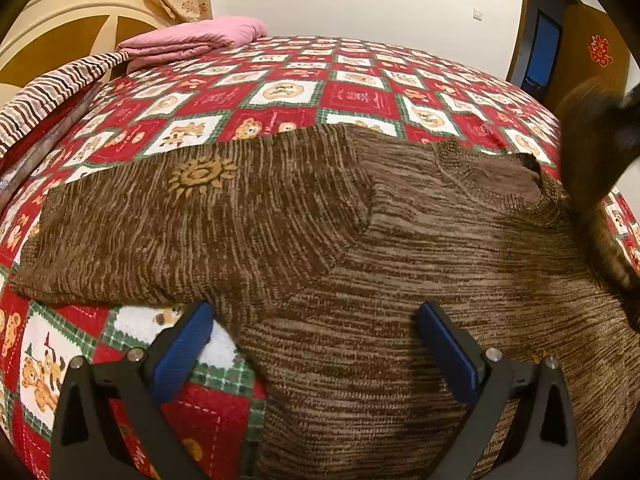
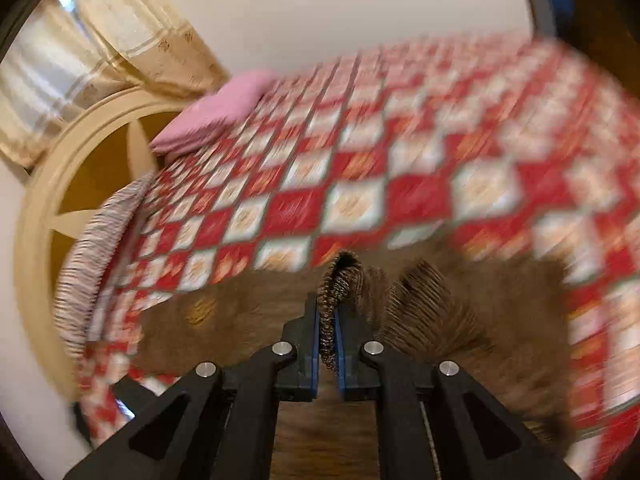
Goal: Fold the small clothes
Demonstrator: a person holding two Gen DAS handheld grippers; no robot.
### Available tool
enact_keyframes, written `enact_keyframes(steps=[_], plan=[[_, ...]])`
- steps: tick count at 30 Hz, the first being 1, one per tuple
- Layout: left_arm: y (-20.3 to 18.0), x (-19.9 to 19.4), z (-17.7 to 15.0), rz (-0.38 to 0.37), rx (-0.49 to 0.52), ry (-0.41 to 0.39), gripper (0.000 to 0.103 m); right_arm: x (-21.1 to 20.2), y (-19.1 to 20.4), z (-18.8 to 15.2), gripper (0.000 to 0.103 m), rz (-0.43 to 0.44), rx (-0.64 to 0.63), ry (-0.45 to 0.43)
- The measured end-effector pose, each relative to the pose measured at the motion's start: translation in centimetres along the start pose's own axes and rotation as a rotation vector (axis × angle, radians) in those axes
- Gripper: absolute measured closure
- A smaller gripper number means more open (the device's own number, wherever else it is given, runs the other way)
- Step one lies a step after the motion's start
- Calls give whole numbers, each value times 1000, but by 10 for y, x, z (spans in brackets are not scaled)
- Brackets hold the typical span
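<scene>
1. So far, your brown ribbed knit sweater lies flat on the bed's red-and-white bear-print patchwork quilt, with one sleeve already laid across the chest, near the orange sun motif.
2. Your right gripper has its fingers nearly together with a bunched fold of the knit between the blue pads; that view is blurred, so this looks like a fold in mid-carry.
3. Your left gripper hangs with fingers spread wide, straddling the sweater's near edge and holding nothing.
4. Judging from this, the right-side fold and the final halving are left.
</scene>
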State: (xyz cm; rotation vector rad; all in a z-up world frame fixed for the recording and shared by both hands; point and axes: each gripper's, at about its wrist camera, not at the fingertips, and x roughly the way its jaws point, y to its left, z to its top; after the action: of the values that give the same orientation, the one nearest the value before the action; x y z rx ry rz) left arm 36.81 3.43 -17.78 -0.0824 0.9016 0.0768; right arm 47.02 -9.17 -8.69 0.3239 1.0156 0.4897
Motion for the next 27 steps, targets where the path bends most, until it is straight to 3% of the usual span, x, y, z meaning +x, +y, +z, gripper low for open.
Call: enact_keyframes(steps=[1, 2, 4, 5, 8, 11, 16, 17, 18, 19, 20, 23, 25, 27], plan=[[0, 0, 0, -1, -1, 0, 0, 19, -1, -9, 66, 26, 23, 55], [0, 0, 0, -1, -2, 0, 0, 29, -2, -16, 37, 42, 31, 88], [0, 0, 0, 0, -1, 0, 0, 36, -4, -34, 35, 83, 6, 98], [0, 0, 0, 0, -1, 0, 0, 28, -6, -41, 35, 57, -37, 68], [0, 0, 0, 2, -3, 1, 0, -6, -28, -53, 35, -63, -129, -39], [0, 1, 0, 10, 2, 1, 0, -42, -65, -64, 35, -258, -180, -118], [-2, 2, 0, 32, 17, 6, 0, -54, -102, -93, 35, -477, -362, -74], [-3, 2, 0, 37, 20, 5, 0, -49, -106, -98, 40, -522, -396, -65], [-4, 2, 0, 42, 23, 4, 0, -47, -110, -103, 66, -556, -413, -63], [-4, 1, 0, 44, 25, 1, 0, -48, -118, -105, 80, -544, -414, -62], [-3, 0, 0, 41, 22, 1, 0, -53, -122, -106, 86, -520, -407, -77], [4, -2, 2, 13, -10, 17, 0, -72, -127, -112, 88, -480, -394, -117], [7, -12, 8, 26, -47, 20, 0, -74, -127, -123, 88, -473, -450, -102], [-1, -32, 17, -21, -56, -36, 0, -68, -123, -134, 87, -499, -520, -120]])
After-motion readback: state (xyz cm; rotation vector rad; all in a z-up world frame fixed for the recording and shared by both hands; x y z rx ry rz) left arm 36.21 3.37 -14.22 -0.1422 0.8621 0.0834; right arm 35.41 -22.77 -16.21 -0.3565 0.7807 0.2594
